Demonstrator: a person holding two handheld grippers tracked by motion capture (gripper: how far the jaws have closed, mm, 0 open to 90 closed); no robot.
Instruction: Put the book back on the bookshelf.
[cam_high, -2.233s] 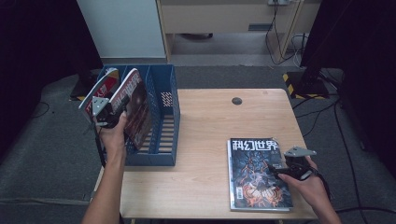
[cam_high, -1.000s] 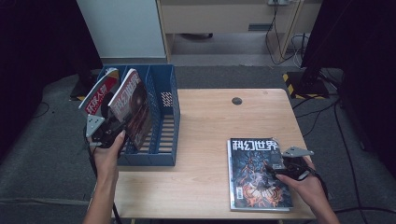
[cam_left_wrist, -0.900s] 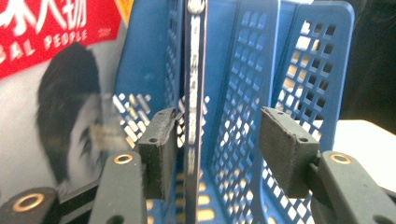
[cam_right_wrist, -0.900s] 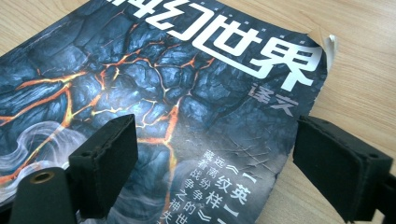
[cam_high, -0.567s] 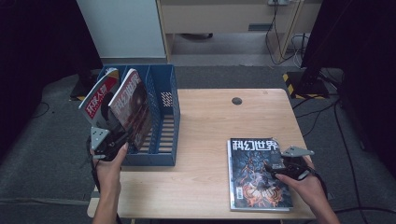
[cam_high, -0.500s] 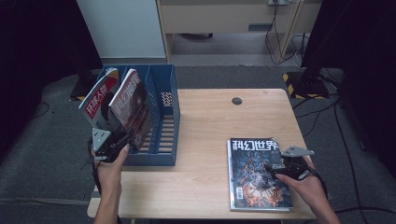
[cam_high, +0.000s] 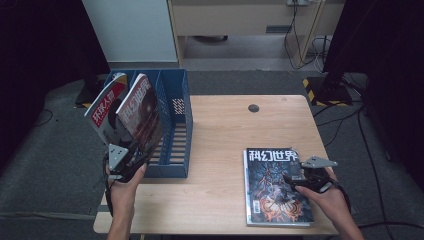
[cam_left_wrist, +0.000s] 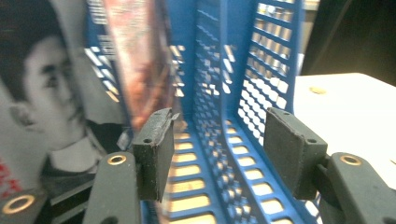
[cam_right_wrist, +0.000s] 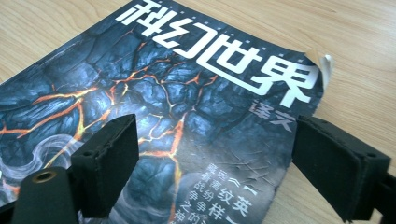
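Note:
A blue file rack (cam_high: 175, 105) stands on the left of the wooden table (cam_high: 225, 130). Two magazines lean in it: a red-and-white one (cam_high: 102, 107) and a dark reddish one (cam_high: 142, 112). My left gripper (cam_high: 136, 155) is at the rack's near end, just below them. In the left gripper view it (cam_left_wrist: 223, 154) is open, and its jaws have just been opening. Only the rack's slotted floor (cam_left_wrist: 210, 177) lies between them, with the reddish magazine (cam_left_wrist: 135, 51) beside the left pad. My right gripper (cam_right_wrist: 222, 165) hangs open over a dark lava-patterned magazine (cam_right_wrist: 187, 93) that lies flat on the table (cam_high: 272, 200).
A dark round grommet (cam_high: 253, 107) sits in the table near its far edge. The flat magazine's top right corner (cam_right_wrist: 320, 60) curls up. Cables and a black stand base (cam_high: 325, 90) lie on the floor beyond the table. Bare wood spans the table's middle.
My left gripper has drawn back from the magazines toward the rack's near end and sunk lower, with its jaws wider. The right gripper and the flat magazine have stayed put.

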